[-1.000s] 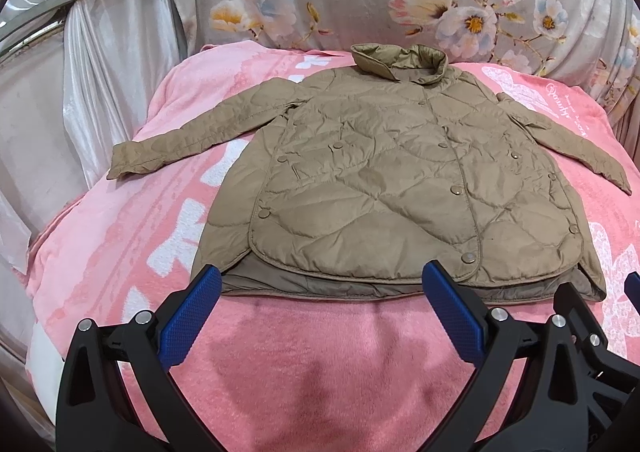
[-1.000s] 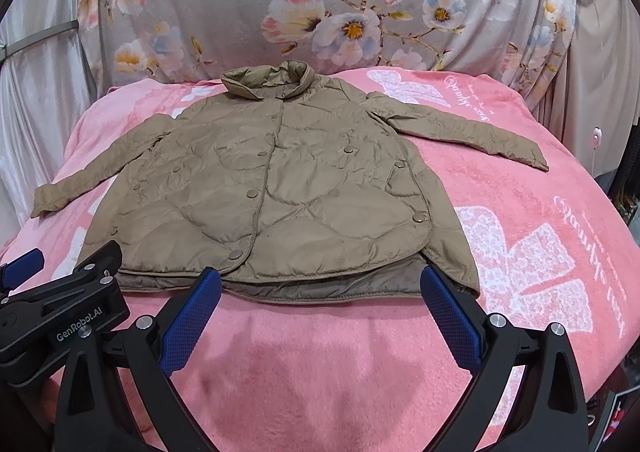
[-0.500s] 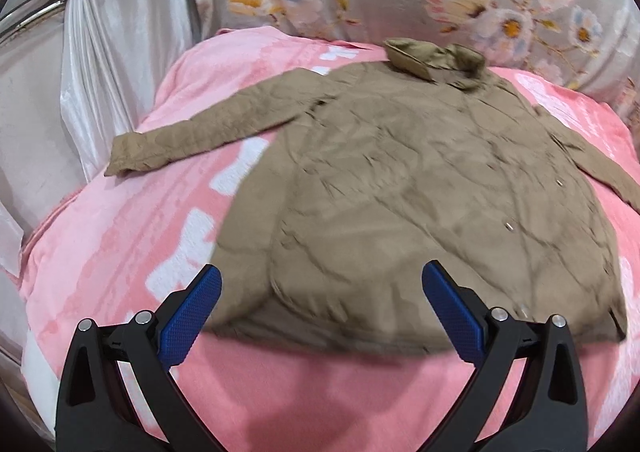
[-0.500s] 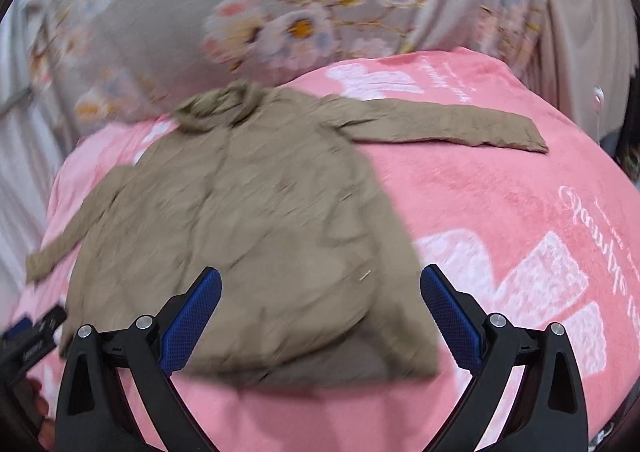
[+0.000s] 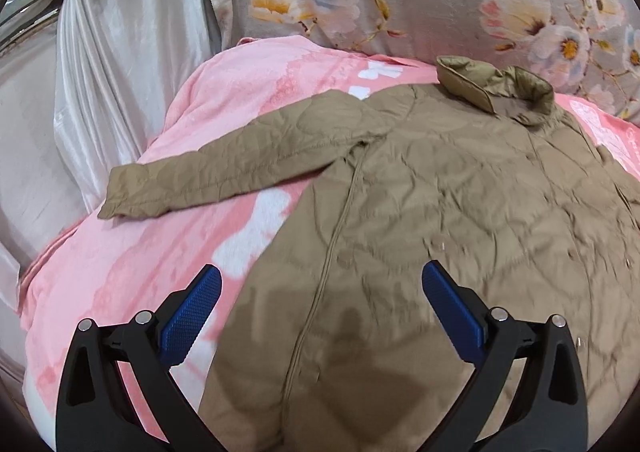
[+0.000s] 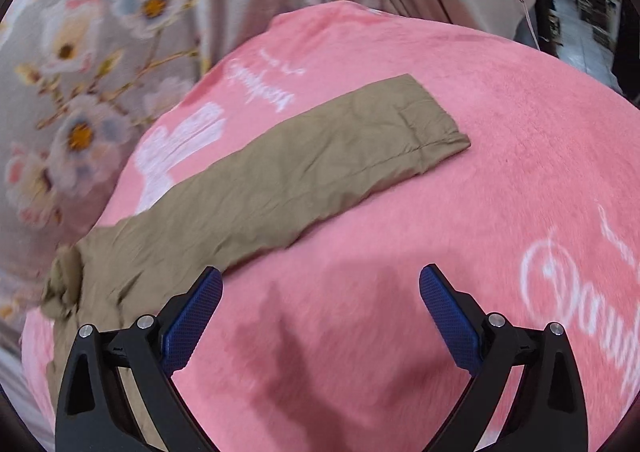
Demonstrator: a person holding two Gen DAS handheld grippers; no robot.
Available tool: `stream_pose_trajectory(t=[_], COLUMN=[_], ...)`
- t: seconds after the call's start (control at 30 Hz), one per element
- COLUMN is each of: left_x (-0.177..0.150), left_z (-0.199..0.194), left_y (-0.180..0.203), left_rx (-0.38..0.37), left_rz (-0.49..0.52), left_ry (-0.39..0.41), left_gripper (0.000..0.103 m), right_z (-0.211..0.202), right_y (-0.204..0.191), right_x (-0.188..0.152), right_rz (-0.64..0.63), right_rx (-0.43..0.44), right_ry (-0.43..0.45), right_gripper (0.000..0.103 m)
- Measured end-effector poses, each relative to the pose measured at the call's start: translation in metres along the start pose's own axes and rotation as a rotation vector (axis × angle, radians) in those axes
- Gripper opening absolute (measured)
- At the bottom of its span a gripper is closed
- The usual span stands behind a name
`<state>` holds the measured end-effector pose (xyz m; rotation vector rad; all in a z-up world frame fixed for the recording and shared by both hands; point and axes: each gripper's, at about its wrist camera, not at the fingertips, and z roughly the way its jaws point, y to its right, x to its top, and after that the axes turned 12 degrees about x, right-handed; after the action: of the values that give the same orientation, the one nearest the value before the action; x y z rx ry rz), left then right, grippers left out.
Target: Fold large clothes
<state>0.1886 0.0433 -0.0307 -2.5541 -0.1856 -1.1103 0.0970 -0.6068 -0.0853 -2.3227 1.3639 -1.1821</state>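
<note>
The quilted tan jacket (image 5: 460, 211) lies front-up and flat on the pink blanket (image 5: 160, 252), its collar (image 5: 492, 87) in the upper right of the left wrist view and its body filling the centre and lower right. It looks spread wide on purpose, each sleeve out to its own side so that each can be reached and folded in separately.

One sleeve (image 5: 248, 167) stretches toward the left of that frame, its cuff (image 5: 120, 199) at mid-left near the silvery curtain (image 5: 100, 71). The left tongs (image 5: 320, 304) hover above the jacket's side seam, jaws wide apart, nothing between the blue pads (image 5: 192, 312). They look forward and down along the flank toward the armpit, with a shadow cast on the fabric just ahead of them.

Over to the right wrist view: the other sleeve (image 6: 280, 187) runs diagonally from lower left to upper centre, its cuff (image 6: 432, 131) ending up there on bare blanket (image 6: 480, 211). The right tongs (image 6: 320, 308) are fully spread too, gripping nothing, poised over pink plush just below the sleeve, with the left-of-frame pad (image 6: 196, 316) close to the sleeve's edge near the shoulder. I can't say whether they touch.

My read: no fold has been made, and both tools are lining up on the sleeves. The floral cloth (image 6: 80, 71) fills the background.
</note>
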Motion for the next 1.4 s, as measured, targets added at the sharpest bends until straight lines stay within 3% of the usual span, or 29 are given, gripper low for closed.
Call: stream_pose_trajectory(t=[0.13, 0.2, 0.27, 0.3, 0.37, 0.43, 0.53, 0.67, 0.87, 0.97, 1.13, 1.23, 1.33, 1.4], left_x=[0.010, 0.012, 0.013, 0.014, 0.014, 0.014, 0.014, 0.013, 0.009, 0.009, 0.010, 0.012, 0.016, 0.022], left_z=[0.013, 0.017, 0.022, 0.024, 0.027, 0.030, 0.035, 0.043, 0.053, 0.057, 0.063, 0.067, 0.068, 0.067], left_y=[0.012, 0.018, 0.024, 0.025, 0.028, 0.029, 0.029, 0.023, 0.008, 0.000, -0.007, -0.008, -0.008, -0.008], left_rx=[0.002, 0.009, 0.011, 0.006, 0.005, 0.014, 0.025, 0.042, 0.054, 0.051, 0.043, 0.019, -0.023, -0.076], left_rz=[-0.006, 0.002, 0.008, 0.009, 0.012, 0.016, 0.015, 0.005, -0.011, -0.026, -0.030, -0.034, -0.039, -0.053], left_ry=[0.011, 0.012, 0.007, 0.004, 0.001, -0.004, -0.017, -0.039, -0.062, -0.072, -0.078, -0.088, -0.098, -0.103], left_gripper=[0.098, 0.098, 0.098, 0.098, 0.098, 0.098, 0.098, 0.098, 0.098, 0.098, 0.098, 0.098, 0.098, 0.098], right_z=[0.026, 0.031, 0.037, 0.037, 0.031, 0.019, -0.001, -0.018, -0.003, 0.021, 0.052, 0.060, 0.054, 0.040], right_y=[0.015, 0.015, 0.010, 0.003, -0.017, -0.049, -0.117, -0.217, -0.345, -0.378, -0.400, -0.406, -0.410, -0.408], right_x=[0.015, 0.024, 0.033, 0.036, 0.041, 0.044, 0.037, 0.002, -0.102, -0.156, -0.235, -0.270, -0.290, -0.291], right_rz=[0.065, 0.077, 0.072, 0.070, 0.031, -0.052, -0.205, -0.411, -0.692, -0.773, -0.867, -0.918, -0.971, -0.966], right_rx=[-0.018, -0.039, -0.038, -0.043, -0.031, 0.005, 0.109, 0.289, 0.500, 0.544, 0.557, 0.549, 0.538, 0.574], right_ry=[0.000, 0.043, 0.046, 0.058, 0.104, 0.147, 0.188, 0.166, -0.017, -0.129, -0.304, -0.383, -0.403, -0.392], right_gripper=[0.082, 0.072, 0.034, 0.022, 0.010, 0.005, 0.004, 0.004, 0.004, 0.004, 0.003, 0.010, 0.020, 0.043])
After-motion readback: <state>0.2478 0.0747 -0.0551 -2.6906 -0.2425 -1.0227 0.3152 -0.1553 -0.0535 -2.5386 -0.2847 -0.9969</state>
